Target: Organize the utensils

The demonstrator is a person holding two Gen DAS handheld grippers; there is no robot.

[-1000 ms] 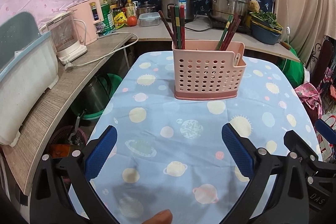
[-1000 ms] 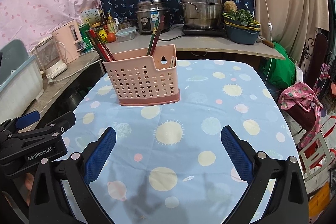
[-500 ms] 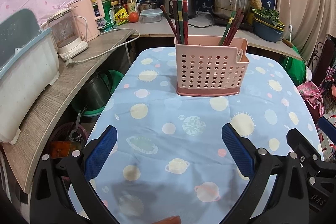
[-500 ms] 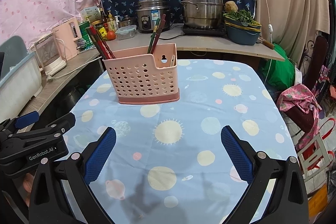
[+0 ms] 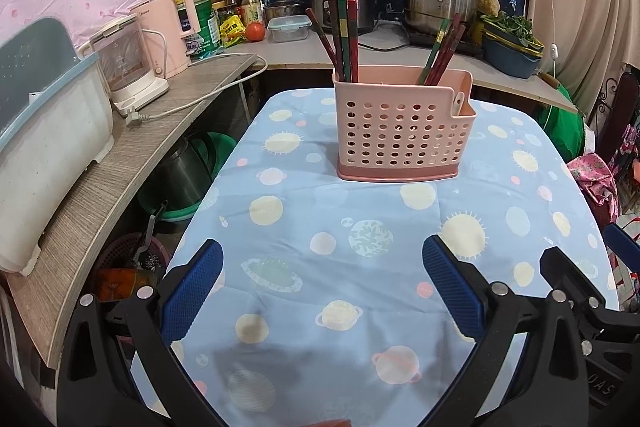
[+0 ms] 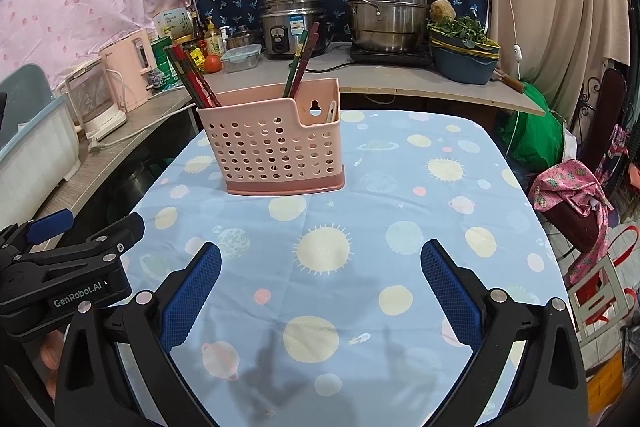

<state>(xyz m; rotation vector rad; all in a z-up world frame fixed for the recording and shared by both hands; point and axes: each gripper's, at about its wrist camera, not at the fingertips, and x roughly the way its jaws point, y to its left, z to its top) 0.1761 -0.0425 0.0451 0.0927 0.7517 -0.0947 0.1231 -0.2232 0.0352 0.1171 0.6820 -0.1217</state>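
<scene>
Chopsticks (image 5: 345, 39) upright in two bunches in holder (image 5: 400, 131) mid-table, farther off than a second ago, both grippers (image 5: 322, 287) (image 6: 320, 285) backed away, spread wide, empty: sorting likely finished.

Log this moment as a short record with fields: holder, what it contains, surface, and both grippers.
holder: pink perforated utensil holder, upright on the table
contents: chopsticks in two bunches, left bunch and right bunch; a pale utensil in the low end section
surface: blue planet-print tablecloth
left hand-held gripper: open, empty, short of the holder
right hand-held gripper: open, empty, short of the holder
</scene>
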